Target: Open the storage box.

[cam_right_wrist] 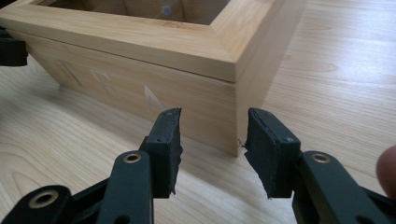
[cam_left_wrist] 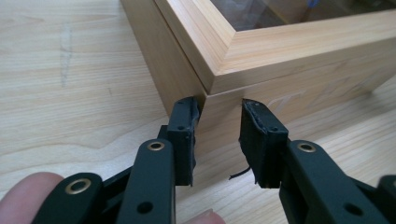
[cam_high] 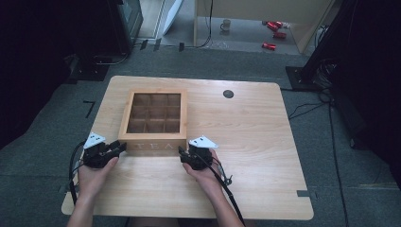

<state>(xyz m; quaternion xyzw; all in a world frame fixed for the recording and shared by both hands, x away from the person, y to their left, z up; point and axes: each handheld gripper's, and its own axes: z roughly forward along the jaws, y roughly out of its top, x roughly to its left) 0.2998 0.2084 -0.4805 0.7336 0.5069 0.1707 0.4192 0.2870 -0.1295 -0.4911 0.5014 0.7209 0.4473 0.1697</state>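
A square light-wood tea box [cam_high: 153, 118] with a windowed lid and nine compartments sits near the middle of the pale wooden table [cam_high: 255, 142], toward its left. The left gripper [cam_left_wrist: 217, 140] straddles the box's near left corner, jaws apart; the right gripper [cam_right_wrist: 212, 149] straddles the near right corner, jaws apart. A dark round grommet [cam_high: 228, 93] lies near the far edge.

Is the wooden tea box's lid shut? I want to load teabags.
Shut: the glass-paned lid lies flat on the light wooden tea box, with a thin closed seam at both front corners.
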